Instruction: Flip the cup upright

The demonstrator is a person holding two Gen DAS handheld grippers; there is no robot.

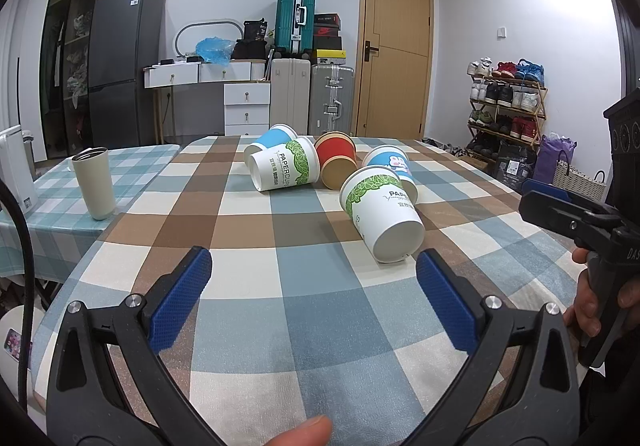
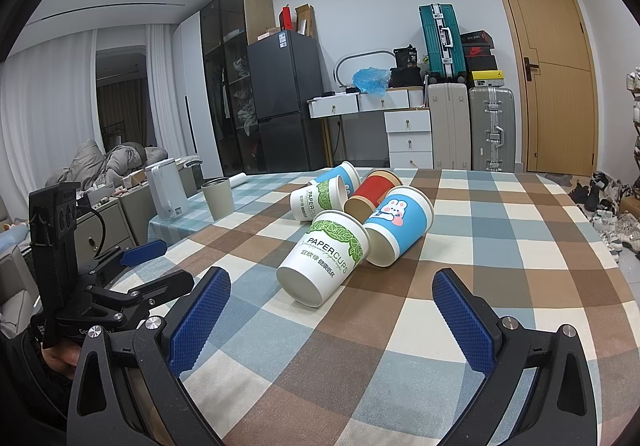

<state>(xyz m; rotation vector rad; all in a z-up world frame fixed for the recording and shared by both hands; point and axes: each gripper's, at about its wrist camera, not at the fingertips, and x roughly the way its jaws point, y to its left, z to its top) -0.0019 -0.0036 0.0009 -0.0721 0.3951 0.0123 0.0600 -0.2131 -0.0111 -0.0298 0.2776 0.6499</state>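
Observation:
Several paper cups lie on their sides on the checked tablecloth (image 1: 248, 310). Nearest is a white and green cup (image 1: 382, 220) with its base towards me; it also shows in the right wrist view (image 2: 324, 262). Behind it lie a blue rabbit cup (image 1: 394, 166) (image 2: 398, 226), a red cup (image 1: 338, 162) (image 2: 374, 192), a second white and green cup (image 1: 284, 168) (image 2: 318, 202) and a second blue cup (image 1: 270, 140) (image 2: 344, 174). My left gripper (image 1: 314, 270) is open and empty, short of the nearest cup. My right gripper (image 2: 332, 290) is open and empty, just before that cup.
A beige metal tumbler (image 1: 95, 182) (image 2: 218, 196) stands upright on the neighbouring teal checked table, with a white kettle (image 2: 166, 186) beside it. The right gripper shows at the right edge of the left wrist view (image 1: 576, 214). Suitcases, drawers and a shoe rack (image 1: 508, 102) stand beyond the table.

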